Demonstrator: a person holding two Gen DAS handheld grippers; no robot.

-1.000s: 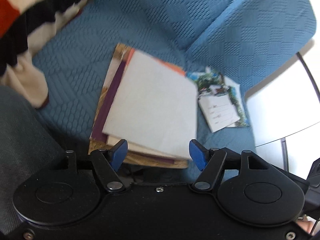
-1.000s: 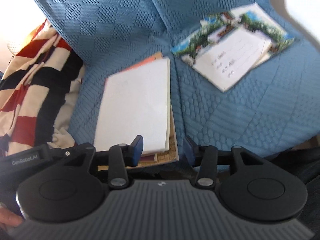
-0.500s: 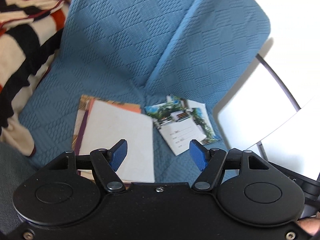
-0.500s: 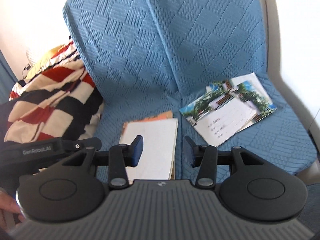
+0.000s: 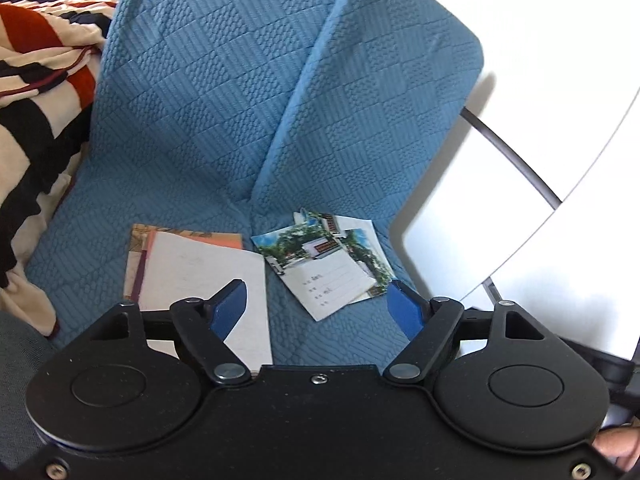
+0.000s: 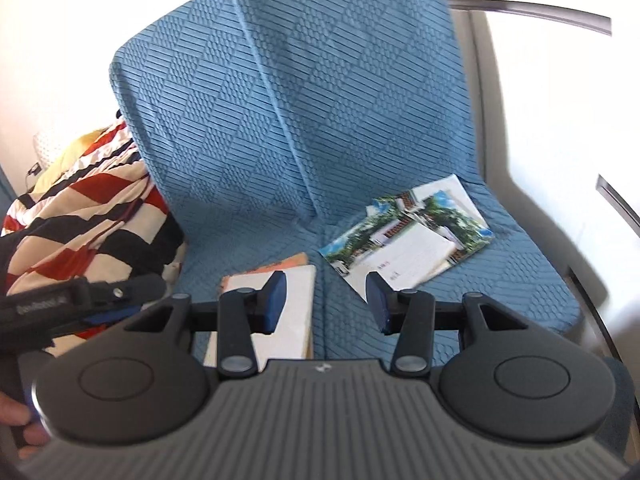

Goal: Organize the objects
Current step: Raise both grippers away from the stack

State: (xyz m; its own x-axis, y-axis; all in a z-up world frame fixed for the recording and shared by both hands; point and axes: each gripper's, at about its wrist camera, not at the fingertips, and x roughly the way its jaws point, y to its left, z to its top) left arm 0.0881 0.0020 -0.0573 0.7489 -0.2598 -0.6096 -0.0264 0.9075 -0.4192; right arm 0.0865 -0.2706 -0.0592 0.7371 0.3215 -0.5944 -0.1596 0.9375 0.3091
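A stack of booklets (image 5: 200, 272) with a white sheet on top lies on the blue quilted seat (image 5: 192, 128). Beside it to the right lie several picture postcards (image 5: 328, 260), one showing written lines. My left gripper (image 5: 318, 310) hangs above and in front of both piles; its jaws are opening and nothing is between them. In the right wrist view the same booklet stack (image 6: 296, 300) and postcards (image 6: 412, 236) lie ahead, and my right gripper (image 6: 326, 302) stands open and empty above the seat. The left gripper's body (image 6: 80, 300) shows at the left edge there.
A striped red, black and cream blanket (image 5: 36, 92) is heaped at the seat's left side (image 6: 88, 216). White panels and a dark metal rail (image 5: 512, 156) stand to the right of the seat. A hand's fingers (image 5: 616, 446) grip the left tool.
Both grippers have risen and drawn back from the piles, so the booklets and postcards look smaller and the seat back has come into view. The left jaws stand wider than before.
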